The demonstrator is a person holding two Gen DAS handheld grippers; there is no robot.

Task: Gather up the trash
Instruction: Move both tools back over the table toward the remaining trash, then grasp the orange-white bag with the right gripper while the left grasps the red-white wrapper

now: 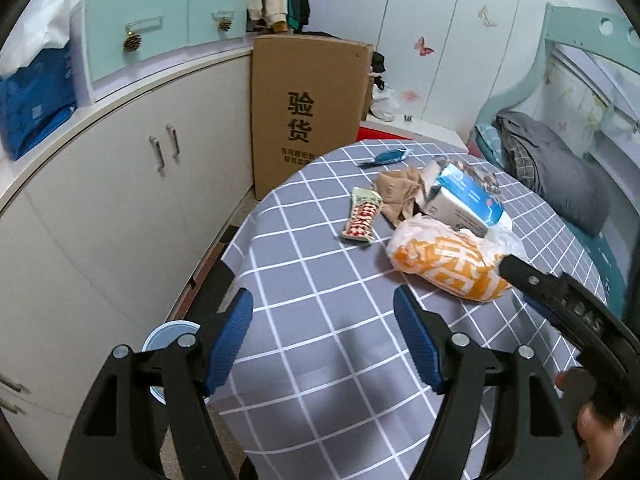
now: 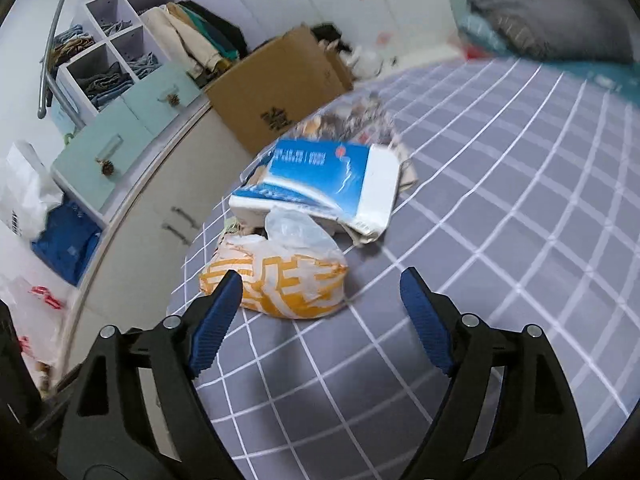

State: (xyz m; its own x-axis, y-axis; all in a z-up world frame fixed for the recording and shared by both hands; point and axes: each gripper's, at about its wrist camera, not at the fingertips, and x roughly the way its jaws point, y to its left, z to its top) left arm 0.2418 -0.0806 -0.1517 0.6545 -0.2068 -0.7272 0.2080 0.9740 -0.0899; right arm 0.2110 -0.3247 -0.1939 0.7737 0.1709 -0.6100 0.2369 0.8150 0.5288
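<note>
Both tools stood wide open and empty above the grey checked-cloth table (image 1: 320,320).

The left tool (image 1: 323,343) pointed down at bare cloth; the crumpled orange-and-white plastic bag (image 1: 448,264) lay ahead to its right, beside the right tool's arm. The right tool (image 2: 321,322) tilted down, that bag (image 2: 280,280) just ahead of its left finger, the blue-and-white paper package (image 2: 324,184) beyond.

The left tool (image 1: 323,340) is black plastic with cut-out arms, silver pivot screws and two ribbed blue pads (image 1: 230,344). The right tool (image 2: 321,322) is built the same way, black with silver screws and blue ridged fingers (image 2: 426,326); pale lettering marks its body in the left wrist view.
</note>
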